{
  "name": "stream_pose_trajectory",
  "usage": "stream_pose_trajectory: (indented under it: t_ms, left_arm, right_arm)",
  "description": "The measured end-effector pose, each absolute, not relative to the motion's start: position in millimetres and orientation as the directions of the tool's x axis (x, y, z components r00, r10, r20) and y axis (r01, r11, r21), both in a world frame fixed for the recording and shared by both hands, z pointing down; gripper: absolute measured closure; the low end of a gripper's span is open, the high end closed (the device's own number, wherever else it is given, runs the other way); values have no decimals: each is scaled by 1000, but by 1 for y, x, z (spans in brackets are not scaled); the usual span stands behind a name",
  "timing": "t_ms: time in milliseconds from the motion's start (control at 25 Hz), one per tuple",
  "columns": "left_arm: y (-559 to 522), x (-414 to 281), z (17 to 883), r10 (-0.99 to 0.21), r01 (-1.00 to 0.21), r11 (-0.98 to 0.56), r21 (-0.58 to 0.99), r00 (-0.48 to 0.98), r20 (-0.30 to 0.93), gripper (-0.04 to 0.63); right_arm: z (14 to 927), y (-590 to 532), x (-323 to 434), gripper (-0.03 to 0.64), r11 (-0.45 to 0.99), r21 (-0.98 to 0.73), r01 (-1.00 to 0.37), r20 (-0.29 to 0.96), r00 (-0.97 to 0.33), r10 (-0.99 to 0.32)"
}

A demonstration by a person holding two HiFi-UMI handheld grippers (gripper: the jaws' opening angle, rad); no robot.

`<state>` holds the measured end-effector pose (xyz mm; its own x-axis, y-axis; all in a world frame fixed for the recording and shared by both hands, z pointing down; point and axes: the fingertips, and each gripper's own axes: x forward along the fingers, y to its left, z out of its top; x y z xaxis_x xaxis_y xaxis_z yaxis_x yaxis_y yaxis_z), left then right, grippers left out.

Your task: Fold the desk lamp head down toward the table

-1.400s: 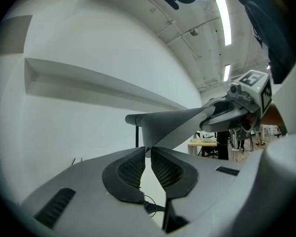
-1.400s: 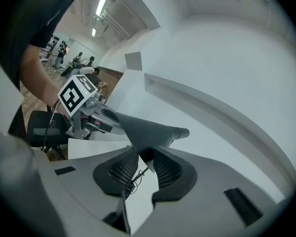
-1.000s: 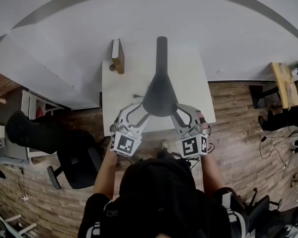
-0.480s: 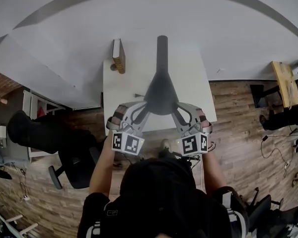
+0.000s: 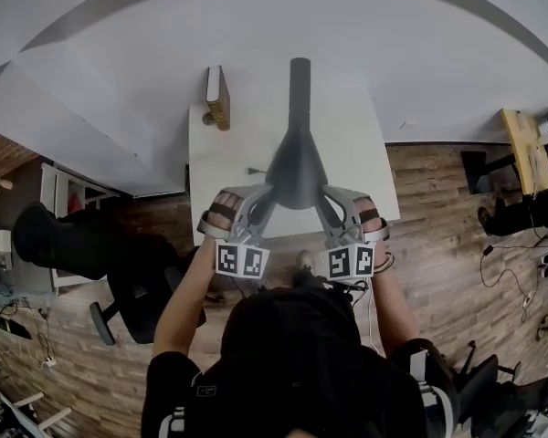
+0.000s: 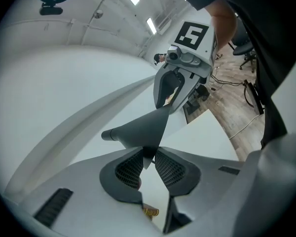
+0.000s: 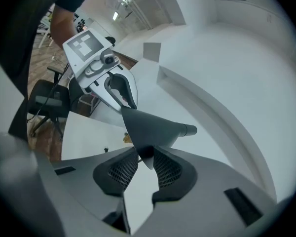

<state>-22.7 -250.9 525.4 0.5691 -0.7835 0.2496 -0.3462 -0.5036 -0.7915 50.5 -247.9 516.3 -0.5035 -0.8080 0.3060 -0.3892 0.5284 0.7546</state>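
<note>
Lamp head (image 5: 297, 167): dark cone raised over white worktop (image 5: 221, 181), neck (image 5: 300, 85) on far side.
Left gripper (image 5: 267, 197): just narrowed, pads pinching thin rim, left side.
Right gripper (image 5: 327, 201): pinching rim too, right side.
Paired grip likely for even downward push, no twist.
Bare worktop beneath; wooden block (image 5: 217, 100) well off left; near edge close.

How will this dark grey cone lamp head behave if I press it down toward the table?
The dark grey cone-shaped lamp head probably stays stiff: its thin rim keeps shape where the left claw, jaws just closed onto it, and the right claw pinch it. The smooth rim may slip from the grip. On its slim dark stem, the lamp might tip if pushed unevenly.
</note>
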Motion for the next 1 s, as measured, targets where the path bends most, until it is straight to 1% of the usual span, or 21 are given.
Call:
stream_pose_trajectory:
  t_ms: [240, 440, 720, 1000]
  left_arm:
    - [-259, -23, 547, -827, -279, -419, -864, 511, 236, 503]
    - [-267, -23, 562, -869, -230, -324, -918, 455, 193, 506]
    - [-278, -22, 580, -897, -189, -255, -948, 412, 159, 505]
    - [-290, -21, 598, -918, -173, -196, -965, 378, 119, 502]
  right_arm:
    - [539, -254, 50, 502, 477, 812, -338, 289, -477, -830]
    - [555, -262, 51, 497, 444, 847, -292, 282, -462, -841]
    - [572, -272, 53, 492, 403, 872, -279, 252, -450, -857]
    - [591, -282, 54, 482, 396, 879, -266, 258, -433, -864]
